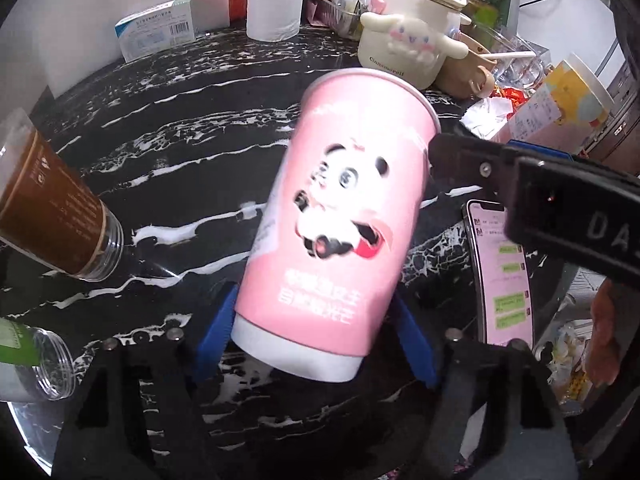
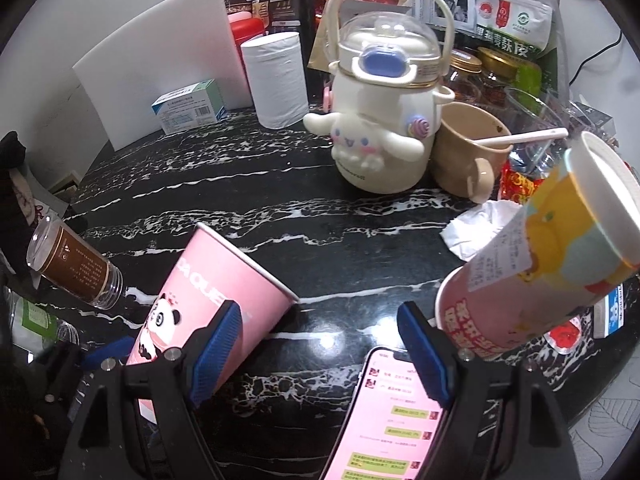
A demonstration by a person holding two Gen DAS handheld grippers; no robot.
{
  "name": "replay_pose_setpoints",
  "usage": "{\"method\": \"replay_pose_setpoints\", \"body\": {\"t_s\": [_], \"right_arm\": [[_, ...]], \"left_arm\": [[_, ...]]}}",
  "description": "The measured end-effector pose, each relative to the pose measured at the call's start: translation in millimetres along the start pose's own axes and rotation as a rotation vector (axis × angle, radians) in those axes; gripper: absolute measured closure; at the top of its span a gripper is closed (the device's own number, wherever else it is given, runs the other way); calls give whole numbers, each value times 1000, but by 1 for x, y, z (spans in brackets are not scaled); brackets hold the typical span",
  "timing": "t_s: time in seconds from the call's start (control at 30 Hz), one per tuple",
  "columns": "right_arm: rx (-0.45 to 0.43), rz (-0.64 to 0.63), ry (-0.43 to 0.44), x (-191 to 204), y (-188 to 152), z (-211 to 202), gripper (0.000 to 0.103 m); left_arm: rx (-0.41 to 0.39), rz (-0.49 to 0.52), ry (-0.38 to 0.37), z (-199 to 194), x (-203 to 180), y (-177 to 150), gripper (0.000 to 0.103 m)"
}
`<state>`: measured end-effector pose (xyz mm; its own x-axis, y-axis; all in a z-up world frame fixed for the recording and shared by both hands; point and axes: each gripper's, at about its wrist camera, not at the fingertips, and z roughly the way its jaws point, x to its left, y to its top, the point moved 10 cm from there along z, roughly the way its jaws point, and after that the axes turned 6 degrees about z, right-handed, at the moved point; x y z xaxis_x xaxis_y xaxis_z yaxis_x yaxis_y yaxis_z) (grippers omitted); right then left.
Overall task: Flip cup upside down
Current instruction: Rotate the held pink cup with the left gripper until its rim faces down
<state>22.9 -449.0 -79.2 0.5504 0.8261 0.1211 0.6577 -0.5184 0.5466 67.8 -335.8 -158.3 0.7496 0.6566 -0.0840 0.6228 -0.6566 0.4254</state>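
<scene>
Black marble tabletop with white veins is pretty crowded, a Cinnamoroll bottle and toilet roll sitting along the back. Left gripper is clamping the pink panda cup near its white base, holding it tilted above the table, rim pointing away. Right gripper is hovering over a phone, blue fingers spread apart with nothing between them, left finger just beside the cup.
</scene>
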Motion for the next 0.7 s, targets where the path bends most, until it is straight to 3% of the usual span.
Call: {"method": "replay_pose_setpoints", "body": {"t_s": [0.33, 0.7], "right_arm": [[14, 19, -5, -5, 0, 7, 22], [27, 26, 2, -6, 0, 14, 22]], "left_arm": [[-138, 27, 34, -18, 3, 20, 33], [-172, 16, 52, -27, 16, 29, 34]]}}
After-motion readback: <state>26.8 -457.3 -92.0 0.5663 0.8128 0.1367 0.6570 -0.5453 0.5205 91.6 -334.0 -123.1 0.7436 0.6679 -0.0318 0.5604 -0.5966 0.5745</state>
